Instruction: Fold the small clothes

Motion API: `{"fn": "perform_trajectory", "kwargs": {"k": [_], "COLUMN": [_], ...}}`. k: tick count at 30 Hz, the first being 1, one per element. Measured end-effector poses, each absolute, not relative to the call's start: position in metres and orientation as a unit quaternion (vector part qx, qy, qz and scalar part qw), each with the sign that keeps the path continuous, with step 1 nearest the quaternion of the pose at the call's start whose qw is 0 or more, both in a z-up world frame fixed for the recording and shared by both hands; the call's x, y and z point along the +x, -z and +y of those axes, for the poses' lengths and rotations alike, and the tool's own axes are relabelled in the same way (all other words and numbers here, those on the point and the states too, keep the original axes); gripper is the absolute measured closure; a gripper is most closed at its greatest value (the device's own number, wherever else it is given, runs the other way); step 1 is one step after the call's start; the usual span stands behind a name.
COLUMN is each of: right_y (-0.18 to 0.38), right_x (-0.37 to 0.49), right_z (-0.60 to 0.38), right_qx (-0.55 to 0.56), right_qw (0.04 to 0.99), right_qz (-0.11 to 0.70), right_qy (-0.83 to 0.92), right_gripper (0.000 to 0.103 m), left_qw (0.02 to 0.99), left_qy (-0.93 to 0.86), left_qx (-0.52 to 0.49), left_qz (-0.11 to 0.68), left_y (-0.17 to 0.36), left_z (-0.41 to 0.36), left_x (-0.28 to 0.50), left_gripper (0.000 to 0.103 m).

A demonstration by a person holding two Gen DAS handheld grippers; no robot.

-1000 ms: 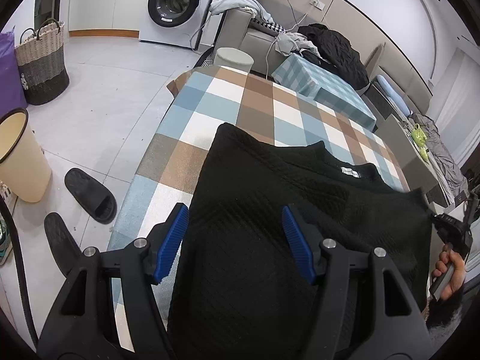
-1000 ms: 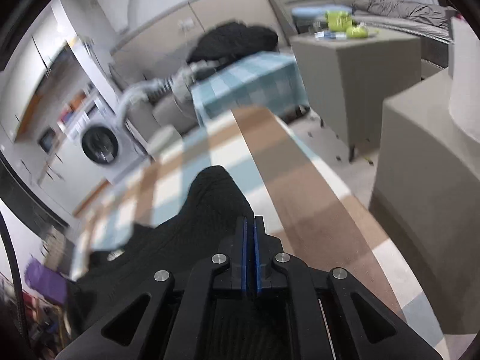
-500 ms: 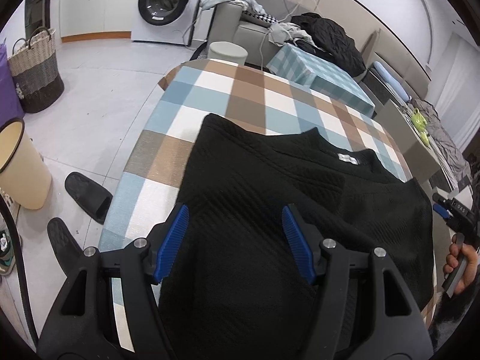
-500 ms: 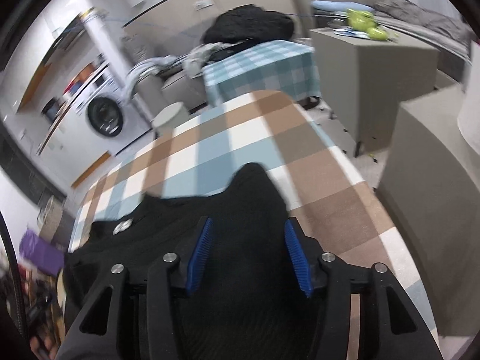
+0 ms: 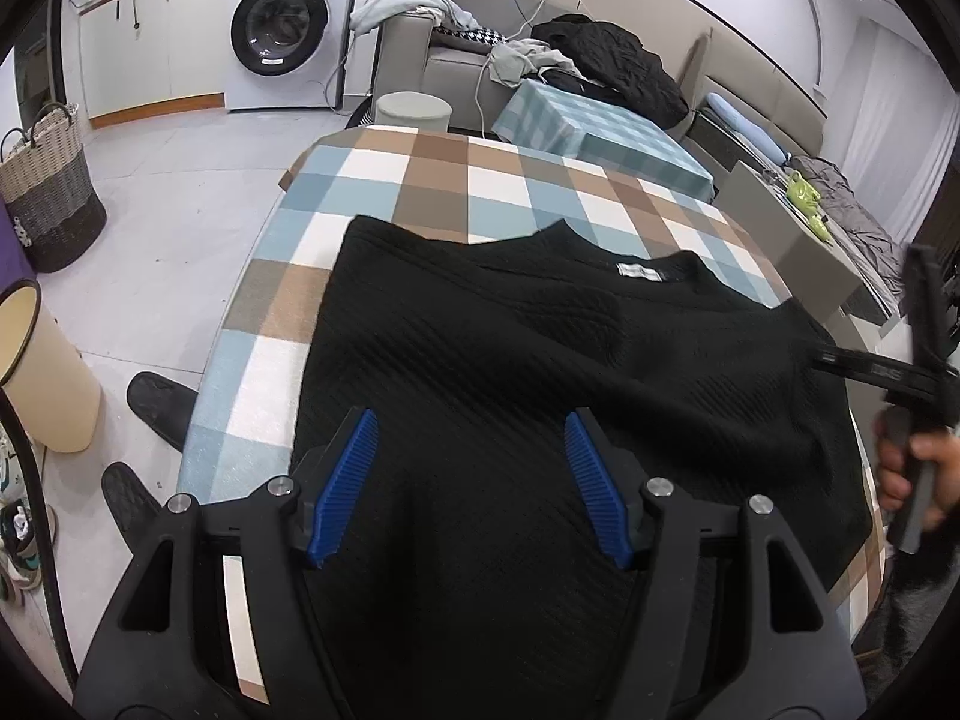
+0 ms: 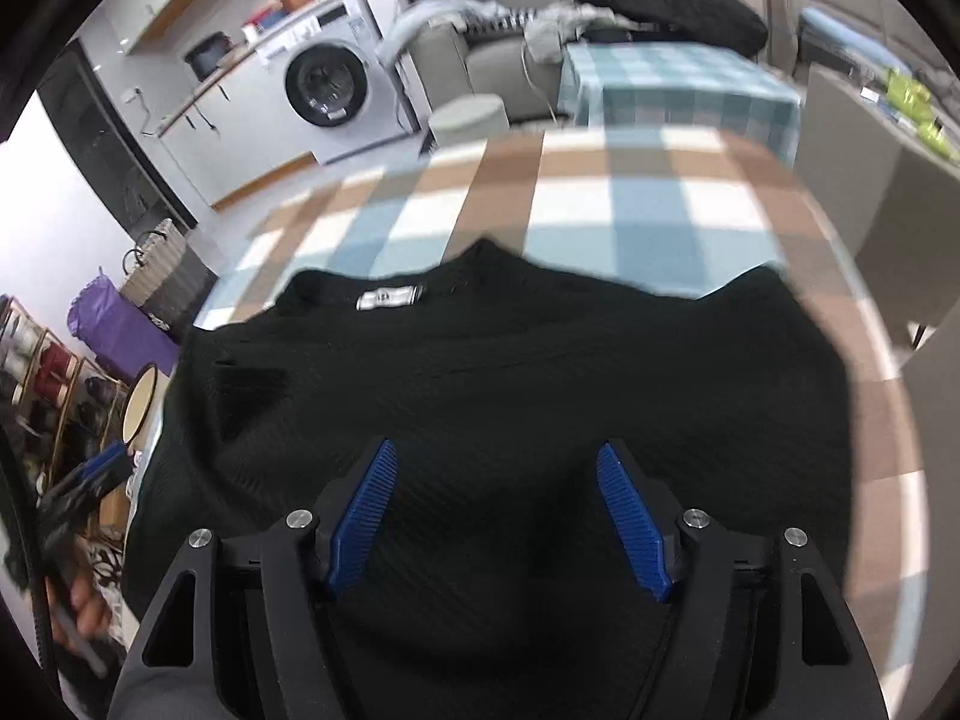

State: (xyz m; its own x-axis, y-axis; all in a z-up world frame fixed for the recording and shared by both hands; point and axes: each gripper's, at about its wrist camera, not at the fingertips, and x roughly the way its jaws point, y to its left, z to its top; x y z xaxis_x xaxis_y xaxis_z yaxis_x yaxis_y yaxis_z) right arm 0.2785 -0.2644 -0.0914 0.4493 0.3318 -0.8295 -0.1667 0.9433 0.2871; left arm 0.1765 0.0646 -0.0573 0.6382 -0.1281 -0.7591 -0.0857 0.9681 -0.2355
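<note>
A black knit top (image 5: 540,360) lies spread on the checked tablecloth (image 5: 420,174), white neck label (image 5: 639,270) facing up. It also shows in the right wrist view (image 6: 510,372), label (image 6: 390,297) at the far left. My left gripper (image 5: 471,480) is open and empty above the near hem. My right gripper (image 6: 501,510) is open and empty above the top's near part; it appears at the right edge of the left wrist view (image 5: 918,396).
A beige bin (image 5: 42,372), slippers (image 5: 159,402) and a woven basket (image 5: 48,192) are on the floor left of the table. A washing machine (image 5: 282,30), sofa with clothes (image 5: 606,60) and a grey cabinet (image 6: 888,192) lie beyond.
My right gripper opened and let go of the black top, then drew back over it. My left gripper stayed open and pulled back slightly. The top now lies flatter.
</note>
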Motion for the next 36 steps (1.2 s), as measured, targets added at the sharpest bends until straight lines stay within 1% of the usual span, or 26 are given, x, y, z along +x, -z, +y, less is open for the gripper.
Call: {"fn": "perform_trajectory", "kwargs": {"k": [5, 7, 9, 10, 11, 13, 14, 15, 16, 20, 26, 29, 30, 32, 33, 34, 36], "right_y": [0.113, 0.125, 0.127, 0.129, 0.129, 0.128, 0.128, 0.126, 0.124, 0.112, 0.101, 0.109, 0.114, 0.120, 0.120, 0.118, 0.110], "right_x": [0.299, 0.300, 0.296, 0.294, 0.292, 0.289, 0.289, 0.290, 0.291, 0.292, 0.299, 0.307, 0.309, 0.308, 0.305, 0.301, 0.292], "right_z": [-0.228, -0.216, -0.207, -0.205, -0.203, -0.204, -0.206, -0.209, -0.213, -0.226, -0.249, -0.254, -0.252, -0.250, -0.250, -0.252, -0.260], "right_qx": [0.051, 0.013, -0.034, -0.050, -0.066, -0.077, -0.080, -0.083, -0.070, -0.039, 0.008, 0.027, 0.021, 0.021, 0.028, 0.032, 0.040], "right_qw": [0.842, 0.840, 0.849, 0.849, 0.851, 0.857, 0.858, 0.859, 0.861, 0.876, 0.894, 0.883, 0.879, 0.868, 0.866, 0.867, 0.875], "right_qz": [0.517, 0.526, 0.512, 0.512, 0.506, 0.495, 0.494, 0.492, 0.490, 0.464, 0.440, 0.462, 0.470, 0.488, 0.490, 0.487, 0.472], "right_qy": [-0.146, -0.132, -0.125, -0.123, -0.121, -0.121, -0.116, -0.111, -0.118, -0.124, -0.079, -0.076, -0.075, -0.089, -0.099, -0.103, -0.102], "right_gripper": [0.032, 0.032, 0.033, 0.036, 0.040, 0.067, 0.075, 0.087, 0.101, 0.102, 0.102, 0.101, 0.099, 0.088, 0.077, 0.073, 0.071], "left_qw": [0.894, 0.893, 0.891, 0.890, 0.888, 0.887, 0.887, 0.888, 0.888, 0.889, 0.888, 0.888, 0.887, 0.887, 0.886, 0.885, 0.884], "left_qy": [0.017, 0.019, 0.021, 0.023, 0.025, 0.028, 0.027, 0.027, 0.027, 0.025, 0.020, 0.016, 0.016, 0.013, 0.011, 0.009, 0.007], "left_qx": [-0.120, -0.122, -0.125, -0.128, -0.131, -0.136, -0.137, -0.138, -0.139, -0.145, -0.146, -0.145, -0.145, -0.143, -0.143, -0.143, -0.142], "left_qz": [0.431, 0.434, 0.436, 0.438, 0.439, 0.439, 0.439, 0.438, 0.436, 0.434, 0.435, 0.437, 0.438, 0.439, 0.440, 0.443, 0.445], "left_y": [0.062, 0.064, 0.067, 0.069, 0.071, 0.072, 0.073, 0.073, 0.072, 0.072, 0.072, 0.075, 0.075, 0.077, 0.077, 0.079, 0.080], "left_z": [0.060, 0.060, 0.062, 0.063, 0.064, 0.067, 0.068, 0.069, 0.070, 0.074, 0.078, 0.078, 0.078, 0.079, 0.079, 0.081, 0.082], "left_x": [0.170, 0.169, 0.169, 0.170, 0.171, 0.172, 0.173, 0.174, 0.175, 0.178, 0.180, 0.182, 0.183, 0.183, 0.184, 0.184, 0.183], "left_gripper": [0.041, 0.041, 0.041, 0.041, 0.041, 0.041, 0.041, 0.041, 0.041, 0.041, 0.041, 0.041, 0.041, 0.041, 0.041, 0.041, 0.041]}}
